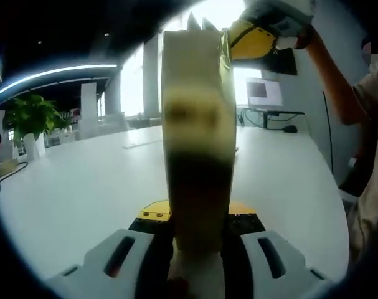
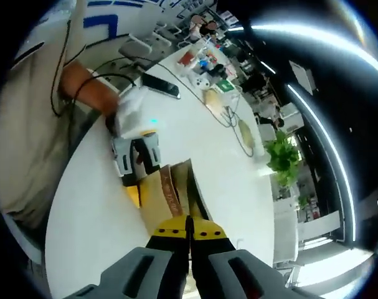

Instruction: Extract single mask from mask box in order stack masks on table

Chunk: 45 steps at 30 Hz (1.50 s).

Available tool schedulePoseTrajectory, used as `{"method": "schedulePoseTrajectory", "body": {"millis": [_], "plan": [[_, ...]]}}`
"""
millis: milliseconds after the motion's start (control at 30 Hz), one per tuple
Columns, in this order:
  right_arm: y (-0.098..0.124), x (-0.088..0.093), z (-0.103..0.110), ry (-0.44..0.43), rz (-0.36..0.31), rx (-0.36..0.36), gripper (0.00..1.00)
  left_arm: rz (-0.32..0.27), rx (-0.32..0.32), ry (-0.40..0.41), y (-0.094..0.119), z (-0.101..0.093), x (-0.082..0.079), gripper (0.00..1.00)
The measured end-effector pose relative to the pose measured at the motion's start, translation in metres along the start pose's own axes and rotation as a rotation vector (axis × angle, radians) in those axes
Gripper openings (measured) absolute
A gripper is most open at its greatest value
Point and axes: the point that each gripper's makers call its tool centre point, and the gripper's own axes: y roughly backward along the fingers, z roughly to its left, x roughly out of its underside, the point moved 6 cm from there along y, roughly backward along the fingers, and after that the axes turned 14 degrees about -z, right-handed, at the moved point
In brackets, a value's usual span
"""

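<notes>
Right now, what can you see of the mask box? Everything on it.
The mask box is pale cream cardboard with a brown printed band, blurred in the left gripper view. It stands upright and edge-on, clamped in the left gripper above the white table. In the right gripper view the box shows tan and brown sides, with the right gripper shut at its top; whether it pinches a mask cannot be told.

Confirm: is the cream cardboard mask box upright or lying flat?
Upright: the cream cardboard mask box stands on end over the white table, clamped between the jaws of the left gripper.
</notes>
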Motion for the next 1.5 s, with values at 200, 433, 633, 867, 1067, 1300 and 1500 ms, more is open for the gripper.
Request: {"method": "schedulePoseTrajectory", "body": {"millis": [200,433,633,867,1067,1300,1500], "plan": [[0.000,0.000,0.006,0.021,0.004,-0.042,0.00,0.002,-0.003,0.007,0.000,0.000,0.000,0.20],[-0.005,0.000,-0.002,-0.054,0.014,-0.075,0.00,-0.005,0.007,-0.012,-0.001,0.000,0.000,0.20],[-0.015,0.003,-0.009,-0.119,0.038,-0.113,0.00,-0.009,0.014,-0.027,0.000,-0.002,-0.001,0.20],[-0.022,0.003,-0.014,-0.101,0.067,-0.139,0.00,-0.008,0.015,-0.027,0.000,-0.001,0.000,0.20],[-0.027,0.007,-0.015,-0.172,0.083,-0.171,0.00,-0.011,0.021,-0.041,0.000,-0.001,0.000,0.20],[-0.030,0.010,-0.018,-0.197,0.076,-0.203,0.00,-0.012,0.030,-0.060,-0.001,-0.002,0.000,0.20],[-0.032,0.013,-0.018,-0.206,0.077,-0.244,0.00,-0.011,0.036,-0.073,-0.001,-0.003,0.000,0.20]]}}
